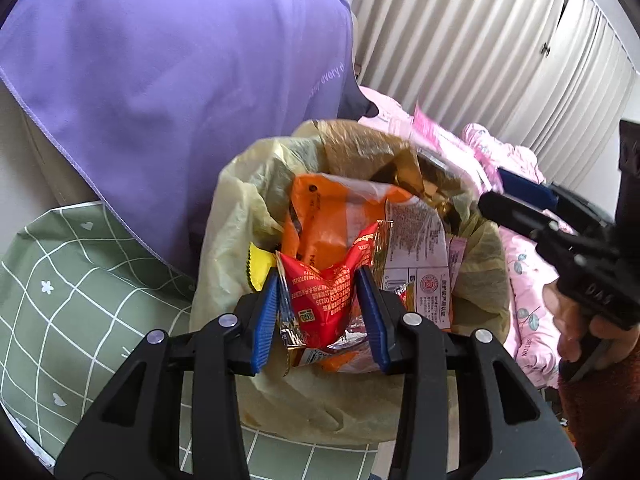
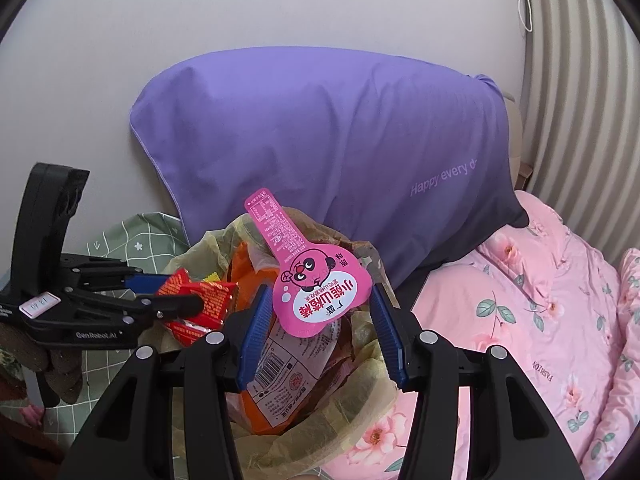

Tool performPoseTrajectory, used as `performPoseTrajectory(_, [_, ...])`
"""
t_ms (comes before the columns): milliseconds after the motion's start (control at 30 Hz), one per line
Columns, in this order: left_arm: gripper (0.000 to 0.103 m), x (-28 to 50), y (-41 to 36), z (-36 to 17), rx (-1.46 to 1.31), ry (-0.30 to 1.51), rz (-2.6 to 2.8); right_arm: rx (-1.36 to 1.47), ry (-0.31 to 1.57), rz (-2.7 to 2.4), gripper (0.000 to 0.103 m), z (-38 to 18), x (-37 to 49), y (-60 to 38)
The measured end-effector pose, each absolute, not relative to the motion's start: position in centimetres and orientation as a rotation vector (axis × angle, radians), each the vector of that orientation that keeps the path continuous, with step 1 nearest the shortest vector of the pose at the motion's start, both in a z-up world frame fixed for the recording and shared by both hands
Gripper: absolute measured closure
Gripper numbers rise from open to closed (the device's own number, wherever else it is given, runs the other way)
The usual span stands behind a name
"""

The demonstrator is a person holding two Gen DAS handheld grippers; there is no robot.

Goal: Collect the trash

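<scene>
A yellowish trash bag (image 1: 248,208) lines a bin and holds an orange snack bag (image 1: 336,216); the trash bag also shows in the right wrist view (image 2: 360,396). My left gripper (image 1: 324,312) has its jaws open around a red wrapper (image 1: 324,300) over the bag's mouth; whether the wrapper is gripped is unclear. In the right wrist view the left gripper (image 2: 176,300) sits beside the red wrapper (image 2: 204,300). My right gripper (image 2: 320,332) is open over the bag, with a pink cartoon lid (image 2: 316,296) between its fingers. The right gripper (image 1: 516,200) shows blurred in the left wrist view.
A purple pillow (image 2: 320,144) leans on the wall behind the bin. A pink floral quilt (image 2: 540,320) lies to the right. A green grid-patterned cloth (image 1: 60,280) lies to the left. Ribbed white curtains (image 1: 480,40) hang behind.
</scene>
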State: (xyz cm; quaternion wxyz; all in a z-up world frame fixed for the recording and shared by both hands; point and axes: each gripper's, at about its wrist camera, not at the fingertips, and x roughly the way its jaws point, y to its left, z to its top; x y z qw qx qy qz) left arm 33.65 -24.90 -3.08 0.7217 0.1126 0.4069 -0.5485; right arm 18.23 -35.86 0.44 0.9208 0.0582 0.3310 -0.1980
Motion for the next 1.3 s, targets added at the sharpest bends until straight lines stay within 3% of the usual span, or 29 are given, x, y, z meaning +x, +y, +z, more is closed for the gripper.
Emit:
performPoseTrajectory(200, [0.064,34.1,-24.0,-3.9,0.219,0.909,-1.219,0.111,0.697,-0.397,0.055,0.1,18.8,-35.6])
performPoseTrajectory(400, [0.043,34.9,-22.4,-2.5,0.107,0.938,-1.265,0.122,0.713,-0.407,0.053,-0.5,19.1,-35.5])
performPoseTrajectory(500, [0.041,35.2,-21.7,-1.0,0.084,0.921,-1.25,0.118,0.711,-0.405,0.043,-0.4,19.0,-35.4])
performPoseTrajectory(600, [0.035,35.5,-19.9,0.3,0.067,0.889,-1.228,0.099,0.708,-0.391,0.043,-0.1,18.9,-35.0])
performPoseTrajectory(767, [0.035,35.6,-15.9,2.0,0.105,0.812,-1.145,0.11,0.637,-0.352,0.043,1.3,18.5,-34.4])
performPoseTrajectory(1067, [0.035,35.3,-3.1,3.1,0.055,0.709,-0.892,0.061,0.589,-0.067,0.042,2.8,21.6,-28.5])
performPoseTrajectory(1300, [0.035,36.4,12.5,1.0,-0.084,0.665,-0.423,0.011,0.621,0.164,0.044,1.9,27.0,-21.3])
